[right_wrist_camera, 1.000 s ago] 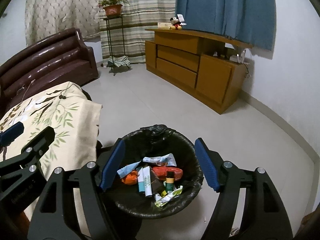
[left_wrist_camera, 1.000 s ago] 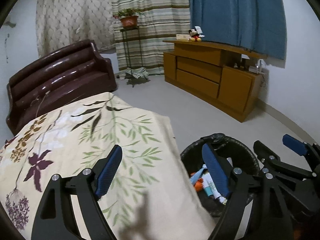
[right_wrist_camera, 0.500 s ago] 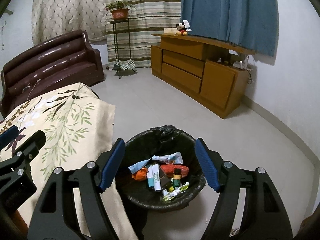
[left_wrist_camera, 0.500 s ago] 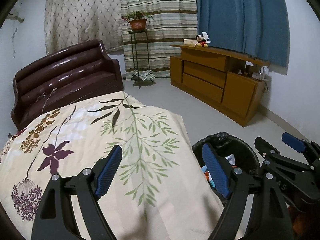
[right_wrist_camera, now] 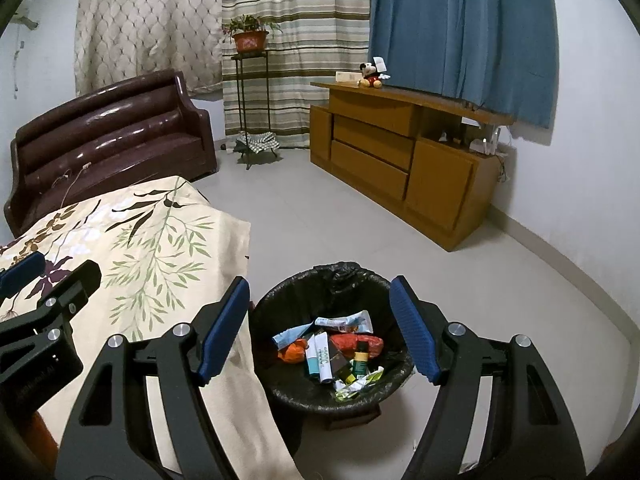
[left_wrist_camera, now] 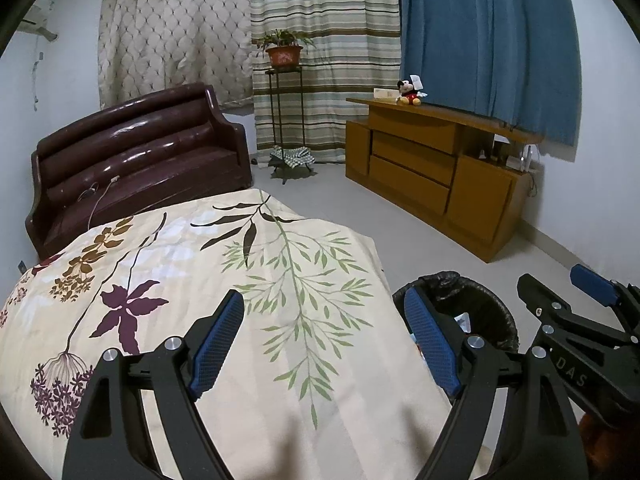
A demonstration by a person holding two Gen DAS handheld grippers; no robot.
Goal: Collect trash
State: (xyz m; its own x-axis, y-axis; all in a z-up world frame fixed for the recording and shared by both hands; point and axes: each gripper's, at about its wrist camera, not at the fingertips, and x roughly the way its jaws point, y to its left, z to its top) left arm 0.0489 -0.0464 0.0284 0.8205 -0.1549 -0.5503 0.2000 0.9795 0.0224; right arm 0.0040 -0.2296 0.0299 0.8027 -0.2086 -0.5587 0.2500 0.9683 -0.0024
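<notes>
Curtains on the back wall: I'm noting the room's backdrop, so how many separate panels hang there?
3. A beige diamond-patterned curtain on the left, a horizontally striped beige-and-brown curtain in the middle behind the potted plant, and a plain blue curtain on the right above the wooden sideboard. More may lie outside the view.

Trash bin: round, black liner bag, upright on floor, just beside draped edge of floral cloth. Contents piled at bottom: orange wrapper, red packet, light-blue pouch, white tubes, small green bottle, crumpled green-white wrapper. Left wrist view: only bin rim visible.
</notes>
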